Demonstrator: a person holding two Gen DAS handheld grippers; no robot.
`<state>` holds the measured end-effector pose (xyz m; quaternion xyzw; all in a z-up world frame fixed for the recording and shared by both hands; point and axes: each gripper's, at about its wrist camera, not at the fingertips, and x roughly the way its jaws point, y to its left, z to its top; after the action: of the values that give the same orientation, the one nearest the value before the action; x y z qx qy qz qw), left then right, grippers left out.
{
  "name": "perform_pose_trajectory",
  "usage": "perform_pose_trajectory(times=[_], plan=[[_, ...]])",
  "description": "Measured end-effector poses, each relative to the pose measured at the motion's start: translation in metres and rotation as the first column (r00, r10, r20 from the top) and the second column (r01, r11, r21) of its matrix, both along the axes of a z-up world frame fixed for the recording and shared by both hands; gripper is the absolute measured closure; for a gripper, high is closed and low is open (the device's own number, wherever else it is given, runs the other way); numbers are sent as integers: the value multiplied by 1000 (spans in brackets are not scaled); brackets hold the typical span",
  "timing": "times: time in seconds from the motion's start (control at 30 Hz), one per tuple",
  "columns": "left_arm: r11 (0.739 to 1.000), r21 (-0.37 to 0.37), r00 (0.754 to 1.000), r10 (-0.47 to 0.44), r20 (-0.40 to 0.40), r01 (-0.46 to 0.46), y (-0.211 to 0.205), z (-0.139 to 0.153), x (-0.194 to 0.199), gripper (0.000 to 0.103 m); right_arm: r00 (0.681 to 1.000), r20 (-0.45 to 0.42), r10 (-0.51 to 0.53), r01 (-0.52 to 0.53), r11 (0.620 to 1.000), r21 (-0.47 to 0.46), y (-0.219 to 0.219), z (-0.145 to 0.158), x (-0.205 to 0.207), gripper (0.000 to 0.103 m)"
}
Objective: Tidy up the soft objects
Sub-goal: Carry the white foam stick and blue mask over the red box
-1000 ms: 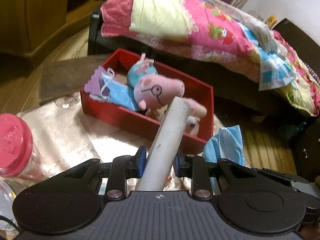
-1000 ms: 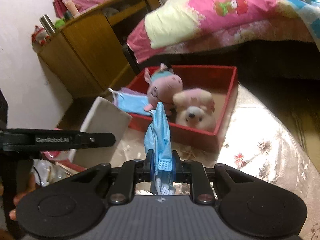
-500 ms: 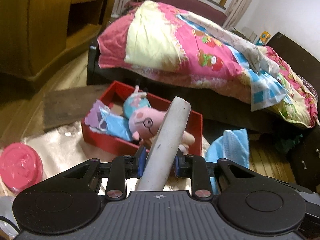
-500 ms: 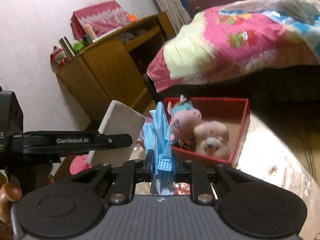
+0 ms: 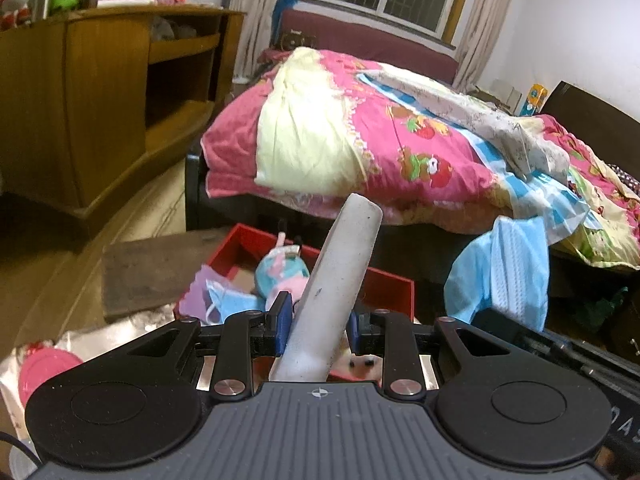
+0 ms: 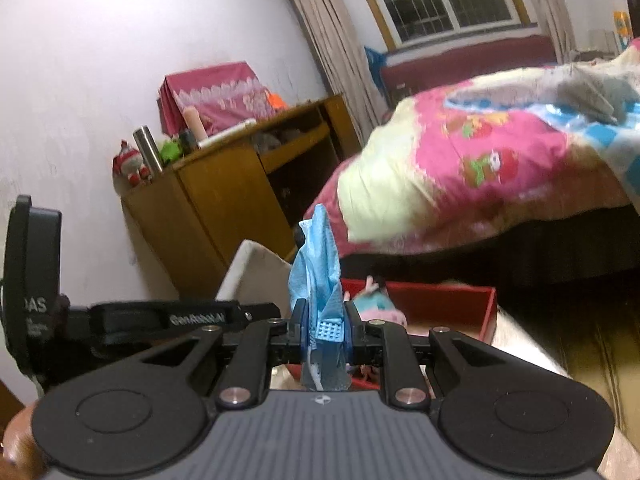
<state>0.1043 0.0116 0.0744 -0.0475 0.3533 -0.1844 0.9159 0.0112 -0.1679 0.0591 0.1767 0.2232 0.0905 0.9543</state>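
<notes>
left gripper (image 5: 318, 326) jaws clamp white sponge (image 5: 340, 276); its arm reads "genrobot.ai". right gripper (image 6: 323, 328) jaws pinch blue mask (image 6: 320, 268). red box (image 5: 394, 286) below.

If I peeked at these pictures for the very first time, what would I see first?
First, the big pink blanket heaped on the bed at the back. Then the red box on the table below, with a pig toy inside. Up close, the left gripper is shut on a white foam block, and the right gripper is shut on a blue face mask.
</notes>
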Motion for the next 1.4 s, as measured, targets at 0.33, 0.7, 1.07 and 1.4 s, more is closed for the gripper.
perform_pose_trajectory(times=[0.33, 0.7, 1.07, 1.4], plan=[[999, 26, 999, 21, 49, -22, -10, 4, 6, 75, 998, 54, -40, 39, 999, 18, -5, 10, 12, 103], [999, 34, 999, 32, 40, -33, -23, -8, 38, 75, 995, 48, -89, 91, 995, -40, -17, 1, 44, 103], [996, 86, 999, 37, 11, -38, -35, -41, 91, 74, 989, -71, -129, 121, 987, -108, -31, -43, 119, 103], [987, 148, 994, 72, -83, -59, -34, -95, 142, 62, 974, -194, -115, 87, 985, -150, -39, -102, 175, 103]])
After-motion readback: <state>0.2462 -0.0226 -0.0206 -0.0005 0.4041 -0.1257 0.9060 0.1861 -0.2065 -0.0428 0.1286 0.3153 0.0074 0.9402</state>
